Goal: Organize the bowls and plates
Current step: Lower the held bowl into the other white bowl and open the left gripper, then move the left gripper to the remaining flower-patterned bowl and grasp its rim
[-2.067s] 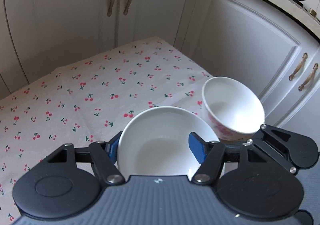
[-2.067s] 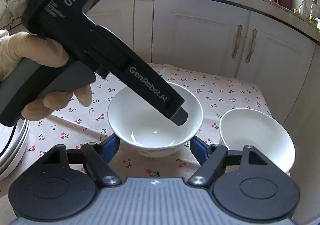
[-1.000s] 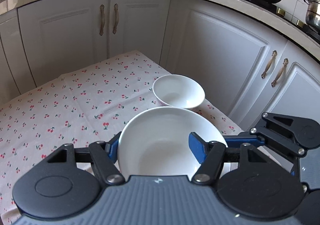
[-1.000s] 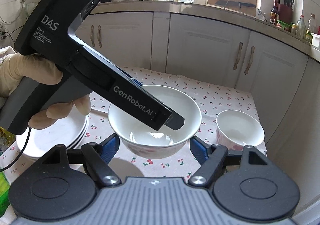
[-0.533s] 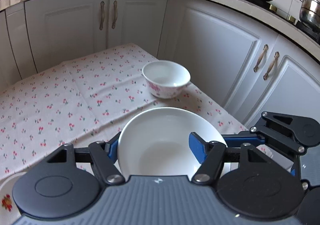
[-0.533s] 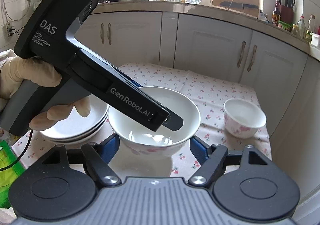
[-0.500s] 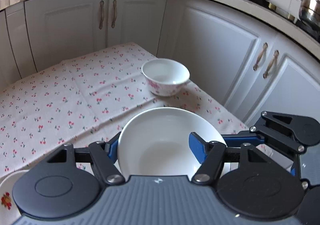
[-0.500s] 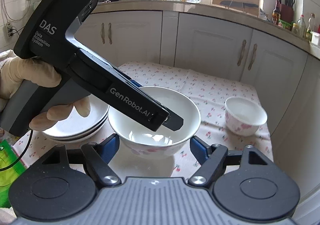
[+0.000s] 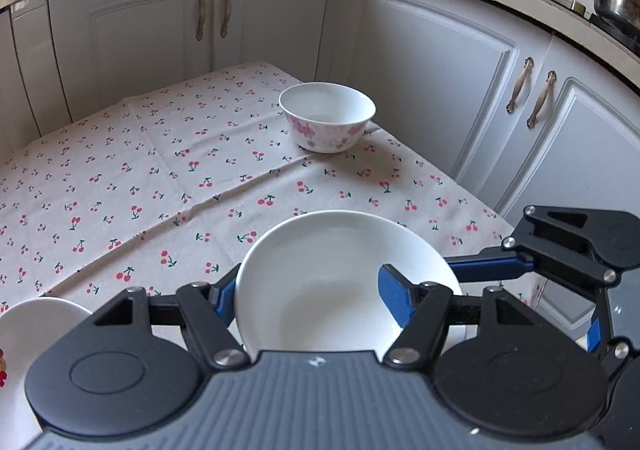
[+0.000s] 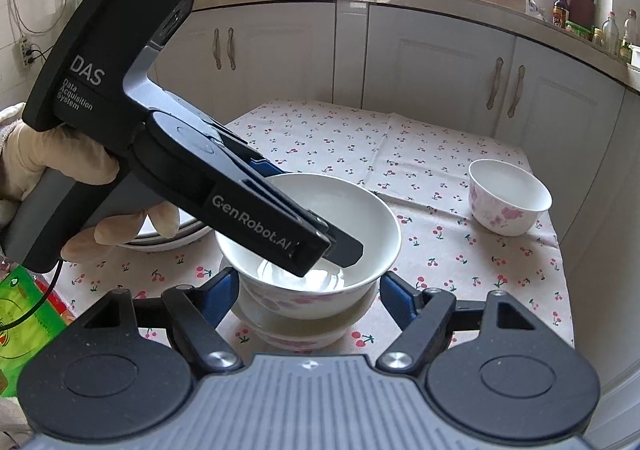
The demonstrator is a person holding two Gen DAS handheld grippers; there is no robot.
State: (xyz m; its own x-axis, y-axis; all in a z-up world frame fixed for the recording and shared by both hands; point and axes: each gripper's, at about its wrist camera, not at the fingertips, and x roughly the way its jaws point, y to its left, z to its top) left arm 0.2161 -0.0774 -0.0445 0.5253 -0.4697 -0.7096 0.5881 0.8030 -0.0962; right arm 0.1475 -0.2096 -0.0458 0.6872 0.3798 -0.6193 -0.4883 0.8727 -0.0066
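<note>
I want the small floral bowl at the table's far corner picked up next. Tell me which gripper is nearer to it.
Right, by a little. The right gripper sits open around the stacked bowls; the small floral bowl stands apart to its right. The left gripper grips the large bowl farther left.

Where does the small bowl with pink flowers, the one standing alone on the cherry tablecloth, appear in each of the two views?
Left wrist view: the small floral bowl stands upper middle, near the table's far corner.
Right wrist view: the same bowl stands at the right, by the table edge.
Shared landmark: the cherry tablecloth, and the larger bowl gripped by the left gripper.
</note>
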